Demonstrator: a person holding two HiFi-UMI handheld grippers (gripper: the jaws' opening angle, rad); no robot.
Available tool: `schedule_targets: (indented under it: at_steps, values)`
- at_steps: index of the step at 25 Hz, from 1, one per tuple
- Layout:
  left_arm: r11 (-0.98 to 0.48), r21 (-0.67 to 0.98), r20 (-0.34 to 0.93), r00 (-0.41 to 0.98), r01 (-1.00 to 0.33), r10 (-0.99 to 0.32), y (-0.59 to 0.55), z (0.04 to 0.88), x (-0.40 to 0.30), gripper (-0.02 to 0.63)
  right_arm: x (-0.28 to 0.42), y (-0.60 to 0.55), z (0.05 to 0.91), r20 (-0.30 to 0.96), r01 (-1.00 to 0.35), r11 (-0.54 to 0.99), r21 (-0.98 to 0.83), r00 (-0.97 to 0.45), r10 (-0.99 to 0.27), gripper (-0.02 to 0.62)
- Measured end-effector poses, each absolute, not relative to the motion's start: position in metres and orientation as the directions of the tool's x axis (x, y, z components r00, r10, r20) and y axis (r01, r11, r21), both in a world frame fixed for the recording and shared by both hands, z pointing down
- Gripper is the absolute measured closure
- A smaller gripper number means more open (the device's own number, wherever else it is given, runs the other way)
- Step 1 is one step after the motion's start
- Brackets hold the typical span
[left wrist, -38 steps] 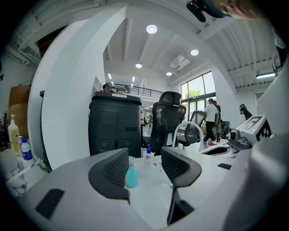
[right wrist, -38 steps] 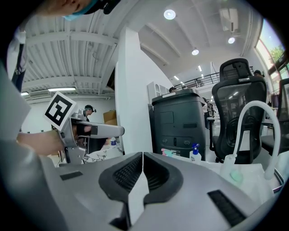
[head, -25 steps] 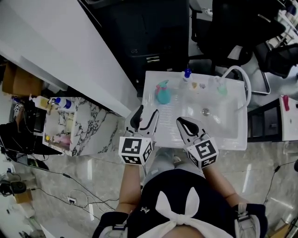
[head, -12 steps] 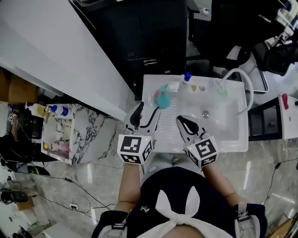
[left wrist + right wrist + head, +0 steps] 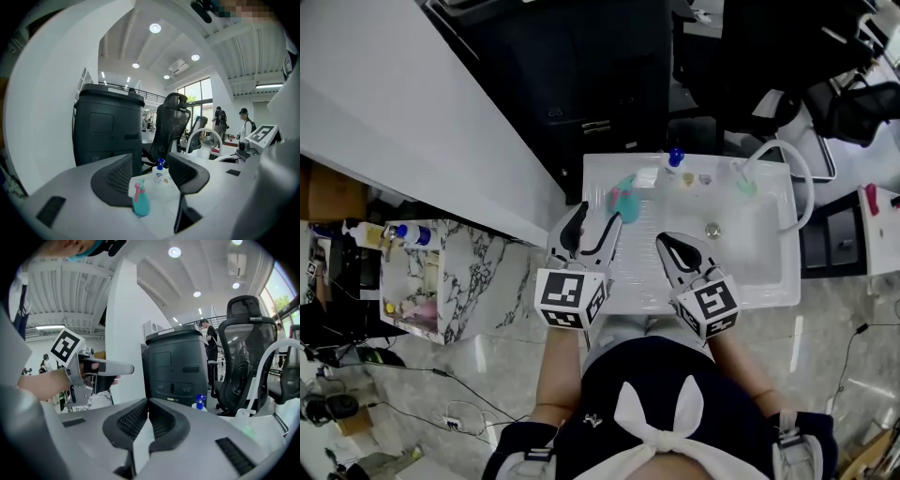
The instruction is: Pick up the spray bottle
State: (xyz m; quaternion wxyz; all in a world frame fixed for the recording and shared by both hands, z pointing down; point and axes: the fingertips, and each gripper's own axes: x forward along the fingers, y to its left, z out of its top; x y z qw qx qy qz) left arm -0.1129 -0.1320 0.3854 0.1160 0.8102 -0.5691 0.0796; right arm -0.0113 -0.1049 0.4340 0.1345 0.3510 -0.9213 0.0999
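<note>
Fingers of left gripper [image 5: 600,213] spread, spray bottle [image 5: 625,197] ahead; right gripper [image 5: 662,241] pinched, empty.

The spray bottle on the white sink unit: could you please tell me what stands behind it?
Behind the spray bottle stands a small blue-capped bottle, with a dark cabinet farther back. The left hand-held gripper, jaws open, covers the white top either side.

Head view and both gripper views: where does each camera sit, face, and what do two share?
Head view: on the head, facing down at the sink; shows left gripper, right gripper, torso.
Left gripper view: along its open jaws toward the spray bottle.
Right gripper view: along its shut jaws; shows left gripper.
Shared by all: blue-capped bottle.
</note>
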Motion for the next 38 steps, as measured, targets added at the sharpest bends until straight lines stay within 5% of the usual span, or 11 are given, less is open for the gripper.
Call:
schedule_targets:
  at_steps: [38]
  values:
    - [-0.431,0.107,0.344,0.440,-0.896,-0.829,-0.194,0.440,-0.095,0.365,-0.012,-0.134,0.456,0.356,-0.730,0.674,-0.112,-0.663,-0.659,0.568]
